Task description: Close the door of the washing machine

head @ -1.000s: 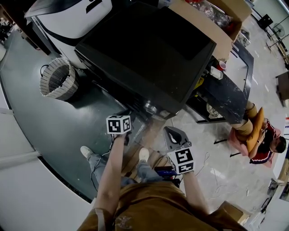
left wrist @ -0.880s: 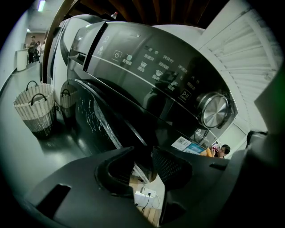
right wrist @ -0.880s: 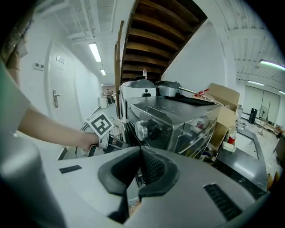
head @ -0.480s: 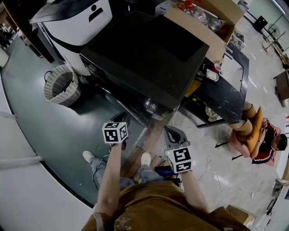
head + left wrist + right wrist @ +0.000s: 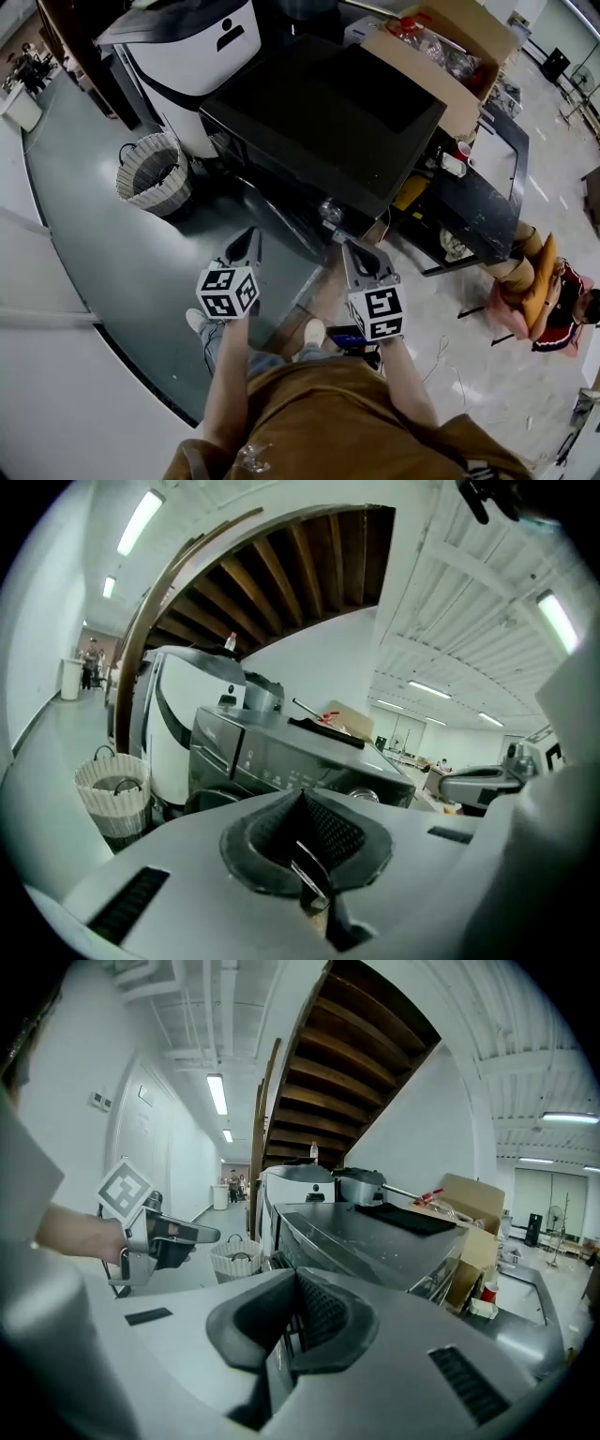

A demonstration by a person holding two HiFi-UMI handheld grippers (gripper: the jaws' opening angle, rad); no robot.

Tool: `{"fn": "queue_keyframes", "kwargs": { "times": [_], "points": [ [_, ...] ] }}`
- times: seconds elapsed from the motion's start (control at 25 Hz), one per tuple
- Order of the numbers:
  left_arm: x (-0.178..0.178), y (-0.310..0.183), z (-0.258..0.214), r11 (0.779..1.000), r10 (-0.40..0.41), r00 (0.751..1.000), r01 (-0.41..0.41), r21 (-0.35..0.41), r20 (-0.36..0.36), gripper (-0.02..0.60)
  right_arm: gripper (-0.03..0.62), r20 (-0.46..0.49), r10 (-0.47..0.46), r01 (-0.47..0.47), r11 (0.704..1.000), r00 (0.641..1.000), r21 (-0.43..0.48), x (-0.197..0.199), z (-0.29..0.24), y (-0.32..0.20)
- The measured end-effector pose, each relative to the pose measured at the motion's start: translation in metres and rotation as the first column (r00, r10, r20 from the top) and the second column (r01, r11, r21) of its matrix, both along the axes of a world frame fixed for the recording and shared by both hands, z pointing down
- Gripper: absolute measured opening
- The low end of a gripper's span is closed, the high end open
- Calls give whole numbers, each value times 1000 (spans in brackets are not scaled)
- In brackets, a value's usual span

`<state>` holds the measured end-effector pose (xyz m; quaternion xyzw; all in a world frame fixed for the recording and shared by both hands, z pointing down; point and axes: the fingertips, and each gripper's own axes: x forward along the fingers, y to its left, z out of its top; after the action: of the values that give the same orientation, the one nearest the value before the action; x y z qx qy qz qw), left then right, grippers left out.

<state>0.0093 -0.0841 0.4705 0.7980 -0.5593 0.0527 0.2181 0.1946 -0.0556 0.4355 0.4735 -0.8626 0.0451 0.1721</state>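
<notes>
The dark washing machine point(image 5: 328, 122) stands ahead of me; its control panel point(image 5: 281, 761) faces the left gripper view. Its round door point(image 5: 214, 799) shows dark below the panel and seems to lie flat against the front. My left gripper point(image 5: 246, 246) hovers in front of the machine, apart from it. Its jaws have just been closing and now meet point(image 5: 302, 794) with nothing between them. My right gripper point(image 5: 361, 258) hangs beside it, also clear of the machine, pads together point(image 5: 295, 1279) and empty.
A woven laundry basket point(image 5: 155, 173) sits on the floor left of the machine, next to a white appliance point(image 5: 187, 56). An open cardboard box point(image 5: 450, 56) and a dark table point(image 5: 478, 197) lie to the right. A person point(image 5: 544, 300) sits on the floor at far right.
Both grippers have risen and drawn back from the machine's front, the left one further. The left gripper's jaws have gone from apart to together.
</notes>
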Motion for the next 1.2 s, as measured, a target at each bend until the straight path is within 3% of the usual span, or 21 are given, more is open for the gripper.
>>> {"fn": "queue_keyframes", "kwargs": {
  "times": [0.32,1.2],
  "points": [
    [-16,24,-66,986,-46,998,36,163,54,25,12,27,-18,16,998,999,63,-12,-25,-3],
    [-24,22,-64,987,-56,998,51,155,28,25,12,5,-31,31,998,999,52,-22,-23,-8]
  ]
}}
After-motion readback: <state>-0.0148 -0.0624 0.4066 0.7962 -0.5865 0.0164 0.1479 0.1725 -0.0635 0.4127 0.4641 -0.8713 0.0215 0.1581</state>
